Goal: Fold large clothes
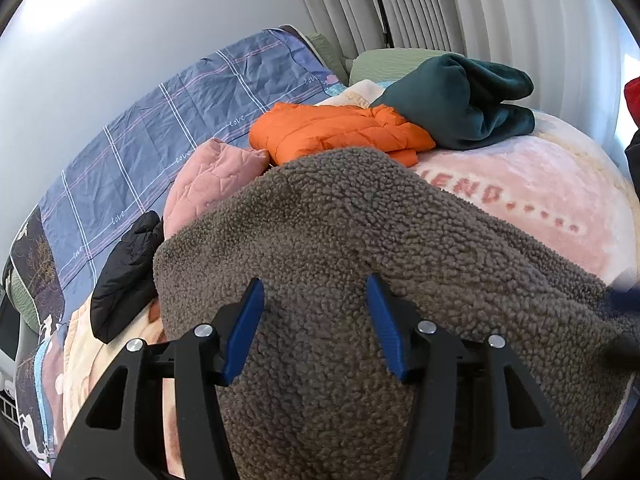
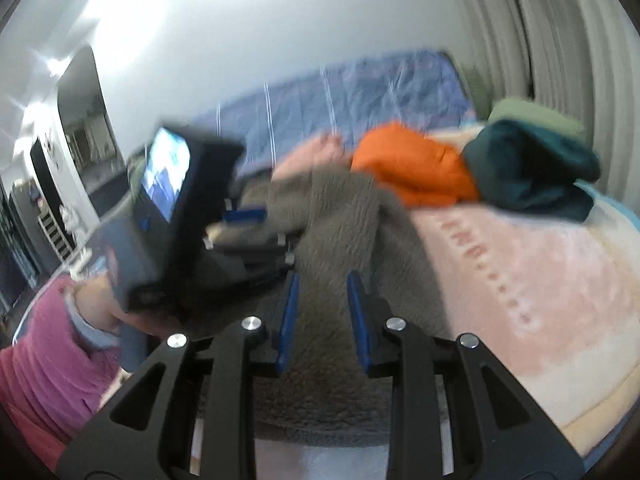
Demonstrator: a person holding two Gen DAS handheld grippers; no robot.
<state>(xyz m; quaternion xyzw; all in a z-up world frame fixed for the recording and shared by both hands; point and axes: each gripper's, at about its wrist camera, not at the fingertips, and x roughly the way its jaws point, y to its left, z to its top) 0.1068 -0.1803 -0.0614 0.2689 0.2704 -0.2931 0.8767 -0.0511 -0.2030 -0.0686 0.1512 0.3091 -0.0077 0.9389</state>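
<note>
Left claw point(image 1: 316, 320) stands wide over the brown fleece point(image 1: 360, 240); right claw point(image 2: 322, 316), narrow, appears to pinch it. Lift both edges evenly, keeping tension.

I'm working in a bedroom at home.

I see a bed under a pink blanket point(image 1: 540, 208), a blue checked quilt point(image 1: 168, 128) along the white wall, green pillows point(image 1: 384, 62), pale curtains point(image 1: 500, 12), and jackets point(image 1: 340, 132) heaped on the bedding.
</note>
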